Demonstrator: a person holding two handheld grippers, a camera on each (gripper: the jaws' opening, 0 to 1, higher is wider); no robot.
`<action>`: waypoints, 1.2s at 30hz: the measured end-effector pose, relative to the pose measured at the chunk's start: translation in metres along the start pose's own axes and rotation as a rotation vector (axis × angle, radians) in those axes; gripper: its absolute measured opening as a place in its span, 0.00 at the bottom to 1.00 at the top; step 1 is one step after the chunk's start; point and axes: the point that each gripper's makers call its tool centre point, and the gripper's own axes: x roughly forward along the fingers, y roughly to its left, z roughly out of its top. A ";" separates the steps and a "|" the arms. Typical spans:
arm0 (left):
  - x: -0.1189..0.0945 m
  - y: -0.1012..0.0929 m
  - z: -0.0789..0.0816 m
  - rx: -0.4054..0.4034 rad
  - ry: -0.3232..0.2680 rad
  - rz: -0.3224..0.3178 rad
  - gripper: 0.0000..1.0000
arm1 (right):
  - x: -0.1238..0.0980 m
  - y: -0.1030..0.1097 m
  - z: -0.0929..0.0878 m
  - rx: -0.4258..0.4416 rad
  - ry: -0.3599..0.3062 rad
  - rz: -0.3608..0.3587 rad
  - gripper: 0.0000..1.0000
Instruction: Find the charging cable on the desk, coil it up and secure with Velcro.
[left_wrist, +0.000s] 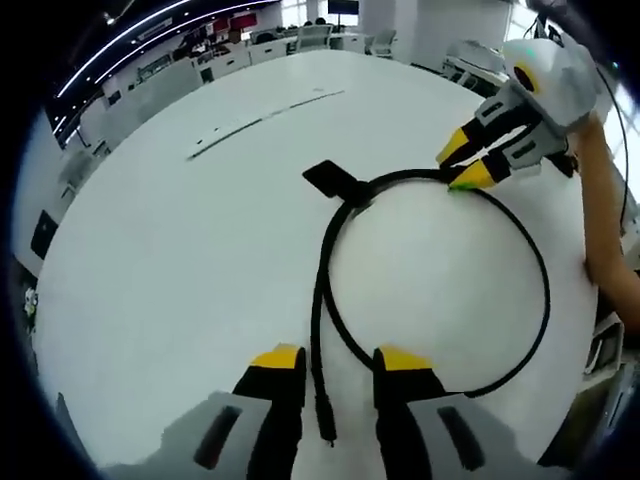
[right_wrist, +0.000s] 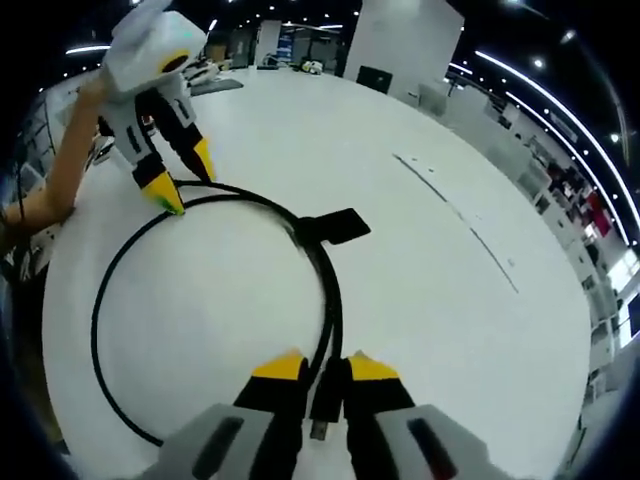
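Only right hand-held gripper (right_wrist: 325, 368) view shows plug (right_wrist: 322, 410) pinched between jaws.

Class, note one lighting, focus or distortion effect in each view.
Left gripper view: fisheye bulges the desk into a dome; light is even, with no hard shadow beside the charging cable. Right gripper view: cable crisp, far office soft, ceiling strips glaring.
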 end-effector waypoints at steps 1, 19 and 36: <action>0.000 -0.001 0.000 -0.002 0.009 0.003 0.20 | 0.000 0.000 0.000 -0.005 0.003 -0.002 0.16; 0.001 0.036 0.012 -0.100 0.043 0.108 0.07 | 0.000 0.011 0.005 -0.054 0.086 -0.038 0.16; -0.001 0.045 0.017 -0.043 0.032 0.106 0.07 | -0.001 0.010 0.005 -0.084 0.080 -0.034 0.16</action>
